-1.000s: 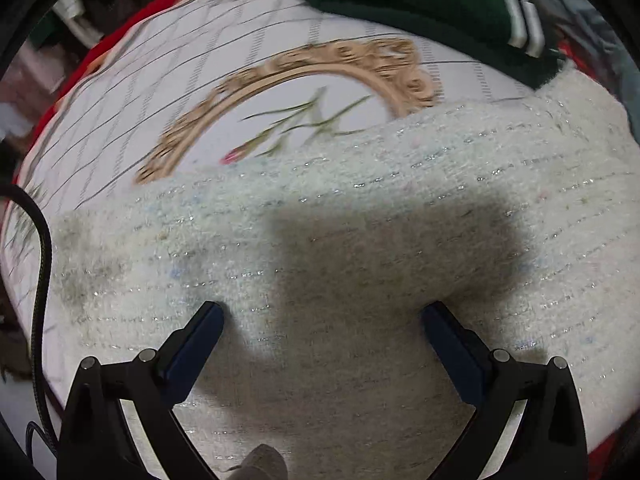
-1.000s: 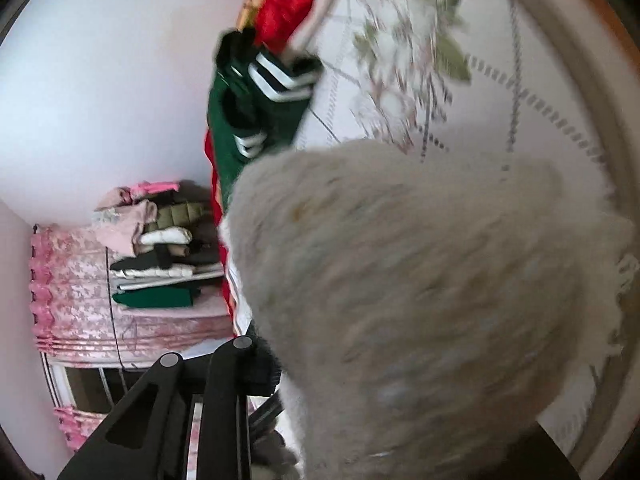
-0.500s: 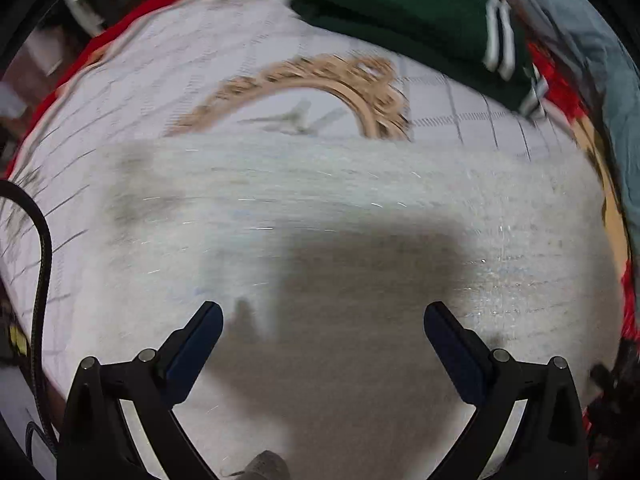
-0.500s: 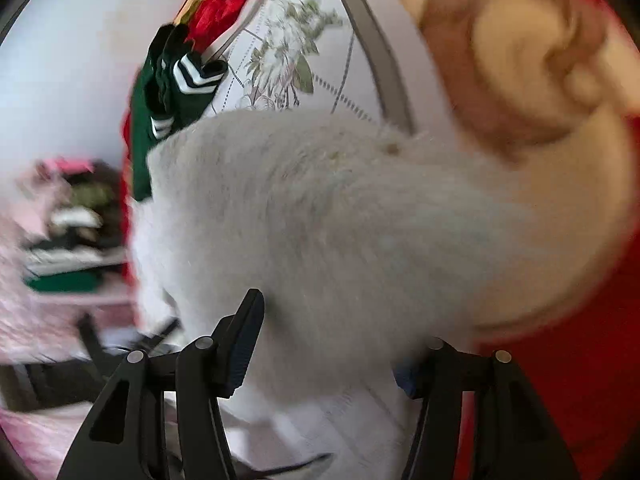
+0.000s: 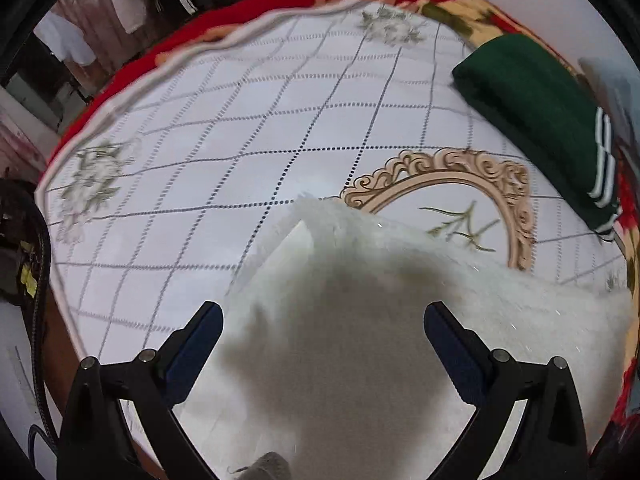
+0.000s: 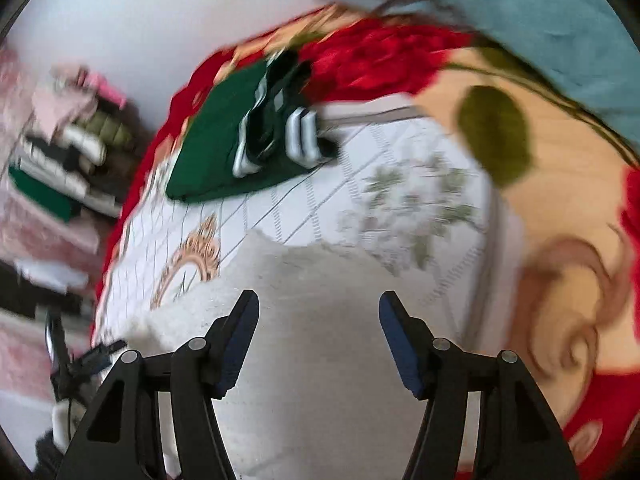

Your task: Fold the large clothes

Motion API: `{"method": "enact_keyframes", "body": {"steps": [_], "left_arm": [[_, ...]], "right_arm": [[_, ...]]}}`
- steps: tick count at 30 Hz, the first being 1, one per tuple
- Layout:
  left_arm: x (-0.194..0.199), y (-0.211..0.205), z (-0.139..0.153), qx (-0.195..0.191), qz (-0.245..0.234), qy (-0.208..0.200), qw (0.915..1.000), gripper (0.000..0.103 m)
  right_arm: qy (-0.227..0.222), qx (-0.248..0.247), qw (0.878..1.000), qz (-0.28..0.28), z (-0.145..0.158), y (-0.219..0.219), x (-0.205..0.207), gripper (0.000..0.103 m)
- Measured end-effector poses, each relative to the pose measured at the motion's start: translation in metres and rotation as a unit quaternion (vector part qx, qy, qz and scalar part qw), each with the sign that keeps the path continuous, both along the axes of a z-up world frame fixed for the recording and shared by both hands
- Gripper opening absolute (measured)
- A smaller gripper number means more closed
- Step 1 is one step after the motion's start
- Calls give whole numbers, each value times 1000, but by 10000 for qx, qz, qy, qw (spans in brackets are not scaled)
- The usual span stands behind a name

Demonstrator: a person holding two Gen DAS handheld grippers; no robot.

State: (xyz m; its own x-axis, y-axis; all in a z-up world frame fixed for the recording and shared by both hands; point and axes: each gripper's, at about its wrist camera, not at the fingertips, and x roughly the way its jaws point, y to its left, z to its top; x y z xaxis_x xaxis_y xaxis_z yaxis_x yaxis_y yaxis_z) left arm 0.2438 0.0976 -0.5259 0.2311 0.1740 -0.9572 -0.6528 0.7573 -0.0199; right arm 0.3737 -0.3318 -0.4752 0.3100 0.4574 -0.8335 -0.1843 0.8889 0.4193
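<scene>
A fuzzy white garment (image 5: 360, 320) lies on the white patterned bedspread (image 5: 240, 140), with one corner turned over near the middle. My left gripper (image 5: 322, 316) hovers over it, jaws wide apart and empty. In the right wrist view the same white garment (image 6: 320, 360) lies below my right gripper (image 6: 318, 312), which is also open and empty above it. The view is blurred by motion.
A folded dark green garment with white stripes (image 5: 540, 120) lies at the far right of the bed; it also shows in the right wrist view (image 6: 248, 148). A blue-grey cloth (image 6: 520, 12) lies beyond. A red floral blanket (image 6: 560, 240) borders the bedspread. Stacked clothes (image 6: 60, 152) sit at left.
The right gripper opened and let go of the white garment, which now lies on the bed. The left gripper swung left, so more bare bedspread shows.
</scene>
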Motion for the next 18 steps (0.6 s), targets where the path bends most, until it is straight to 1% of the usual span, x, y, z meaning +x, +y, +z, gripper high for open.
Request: {"method": "enact_keyframes", "body": {"steps": [2, 3, 5, 6, 7, 8, 9, 10, 11, 13, 14, 15, 16, 17, 18], "left_arm": [[7, 9, -13, -76, 16, 101, 9999, 102], [13, 14, -23, -135, 12, 166, 9998, 102], [18, 18, -32, -241, -28, 236, 9994, 102], [20, 20, -37, -300, -53, 239, 9993, 96], [21, 20, -39, -332, -97, 225, 9991, 81], [21, 20, -40, -355, -154, 212, 9990, 70], [21, 19, -38, -348, -225, 139, 9990, 40], [19, 19, -36, -450, -270, 13, 9986, 14], [18, 19, -34, -512, -276, -75, 9983, 10], [15, 16, -25, -376, -268, -196, 9987, 6], [12, 16, -18, -336, -256, -288, 9987, 6], [10, 16, -12, -325, -225, -354, 9986, 6], [6, 18, -5, -322, -160, -439, 9984, 5], [1, 20, 1, -358, -92, -530, 9979, 5], [-2, 22, 6, -380, -31, -591, 9975, 5]], "right_arm": [[273, -61, 9989, 381, -15, 26, 19, 65], [330, -126, 9982, 476, -22, 34, 23, 65], [489, -312, 9949, 831, -37, 56, 34, 65], [493, -429, 9934, 944, -43, 63, 37, 65], [504, -603, 9906, 1121, -47, 75, 42, 65], [539, -689, 9882, 1261, -53, 83, 47, 65], [568, -742, 9867, 1327, -58, 87, 50, 65], [633, -817, 9850, 1383, -63, 92, 55, 65], [785, -845, 9824, 1467, -70, 97, 61, 65], [1043, -784, 9789, 1571, -80, 104, 67, 65], [1100, -755, 9779, 1607, -82, 108, 68, 61], [1054, -697, 9783, 1642, -81, 112, 70, 35], [1037, -664, 9781, 1678, -79, 115, 70, 18], [926, -748, 9789, 1658, -76, 118, 70, 10], [822, -742, 9809, 1602, -71, 119, 70, 6]]}}
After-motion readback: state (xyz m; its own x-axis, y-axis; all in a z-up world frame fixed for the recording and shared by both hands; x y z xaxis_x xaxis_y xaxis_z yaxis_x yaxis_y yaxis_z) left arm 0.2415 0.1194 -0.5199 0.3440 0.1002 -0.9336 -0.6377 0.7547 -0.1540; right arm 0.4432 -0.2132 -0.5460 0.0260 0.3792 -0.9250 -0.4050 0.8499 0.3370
